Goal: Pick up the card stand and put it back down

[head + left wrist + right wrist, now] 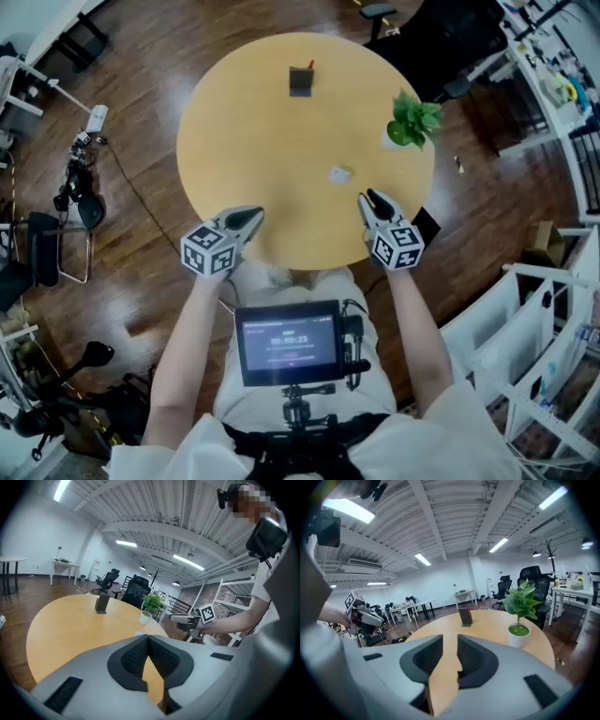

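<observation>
A round wooden table [281, 150] fills the middle of the room. Over the table's near edge hang the two tongs. The left gripper [255, 216], at the table's near-left rim, has its jaws closed tip to tip on nothing. The right gripper [368, 198], at the table's near-right rim, has its jaws apart with only bare tabletop between them. A potted plant [412, 122] stands at the table's right edge. The card stand [301, 82] stands upright near the table's far edge, well apart from both grippers. A small white scrap [339, 173] lies on the table right of its middle.
</observation>
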### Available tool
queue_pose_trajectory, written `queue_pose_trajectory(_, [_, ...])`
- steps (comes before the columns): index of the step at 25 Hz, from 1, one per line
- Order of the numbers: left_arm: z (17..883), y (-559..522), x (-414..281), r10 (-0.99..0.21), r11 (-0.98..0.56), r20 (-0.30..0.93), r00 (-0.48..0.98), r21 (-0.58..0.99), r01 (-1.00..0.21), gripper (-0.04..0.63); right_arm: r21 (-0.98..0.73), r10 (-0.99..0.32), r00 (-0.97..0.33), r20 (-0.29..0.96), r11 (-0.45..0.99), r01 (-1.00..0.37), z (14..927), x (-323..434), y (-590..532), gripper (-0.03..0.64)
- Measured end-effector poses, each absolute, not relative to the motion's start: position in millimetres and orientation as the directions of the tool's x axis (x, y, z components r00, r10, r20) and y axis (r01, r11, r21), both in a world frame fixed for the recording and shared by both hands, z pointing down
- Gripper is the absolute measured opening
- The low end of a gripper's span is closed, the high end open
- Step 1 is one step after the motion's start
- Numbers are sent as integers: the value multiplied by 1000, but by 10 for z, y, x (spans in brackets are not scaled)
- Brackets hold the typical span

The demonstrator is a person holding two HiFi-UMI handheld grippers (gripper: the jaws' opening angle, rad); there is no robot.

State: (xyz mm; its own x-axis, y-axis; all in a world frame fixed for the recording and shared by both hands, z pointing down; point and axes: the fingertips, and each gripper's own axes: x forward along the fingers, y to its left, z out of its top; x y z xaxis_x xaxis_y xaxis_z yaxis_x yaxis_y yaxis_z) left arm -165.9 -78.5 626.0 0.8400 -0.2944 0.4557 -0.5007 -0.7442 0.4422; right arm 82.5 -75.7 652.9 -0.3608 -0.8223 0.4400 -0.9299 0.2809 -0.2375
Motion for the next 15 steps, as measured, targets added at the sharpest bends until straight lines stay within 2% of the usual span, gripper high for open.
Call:
queue_pose_trajectory(4, [6214, -656, -1558, -293, -754, 444, 847, 437, -491, -8, -238, -841, -342, 420, 262, -935, 6403, 860, -436, 101])
queue_pose_trajectory(8, [6061, -550, -1522, -351, -743, 427, 833, 415, -525, -8, -248, -848, -353, 396, 271, -930, 6234, 941, -218, 101])
queue_pose_trajectory(15, [5596, -224, -1179, -471, -734, 366, 803, 343, -587, -8, -267, -868, -342, 360, 255, -929, 5808, 1501, 169, 98])
